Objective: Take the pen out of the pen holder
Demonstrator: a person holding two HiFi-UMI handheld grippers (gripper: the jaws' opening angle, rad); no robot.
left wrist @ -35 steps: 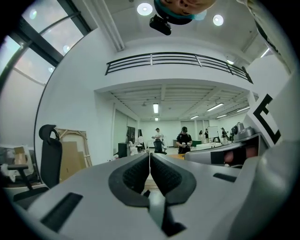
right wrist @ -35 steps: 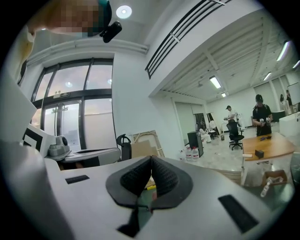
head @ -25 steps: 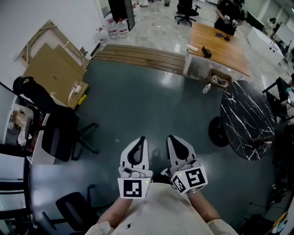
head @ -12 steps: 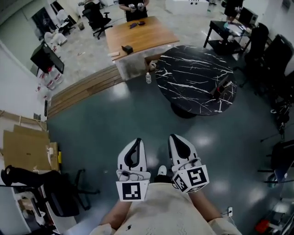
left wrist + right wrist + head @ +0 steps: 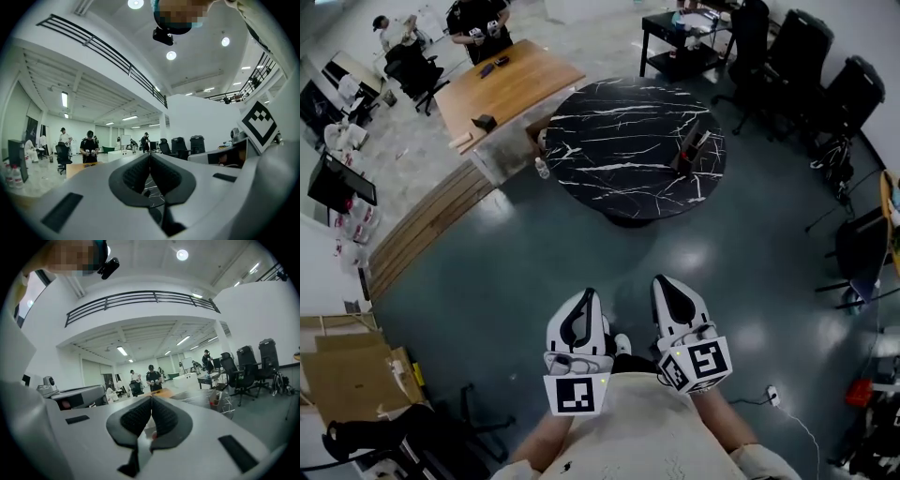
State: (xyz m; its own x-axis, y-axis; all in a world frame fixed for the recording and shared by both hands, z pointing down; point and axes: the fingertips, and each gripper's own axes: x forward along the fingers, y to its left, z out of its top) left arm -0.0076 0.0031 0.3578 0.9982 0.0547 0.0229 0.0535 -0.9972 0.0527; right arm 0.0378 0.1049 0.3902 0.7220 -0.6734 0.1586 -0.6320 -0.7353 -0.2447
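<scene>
A dark pen holder (image 5: 689, 150) stands near the right edge of a round black marble table (image 5: 619, 150), far ahead of me across the floor. What it holds is too small to make out. In the right gripper view the pen holder (image 5: 216, 401) shows as a mesh box with something red in it. My left gripper (image 5: 589, 296) and right gripper (image 5: 662, 281) are held side by side close to my body, well short of the table. Both have their jaws together with nothing between them, as also seen for the left gripper (image 5: 150, 155) and the right gripper (image 5: 151, 398).
A wooden table (image 5: 502, 84) with people at its far end stands behind the marble one. Black office chairs (image 5: 802, 61) and a black desk (image 5: 680, 42) are at the right. A water bottle (image 5: 542, 169) stands on the floor. Cardboard (image 5: 342, 380) lies at the lower left.
My view has swung round: the marble table went from the right edge to the upper middle. Both grippers stayed shut in the same place in front of my body.
</scene>
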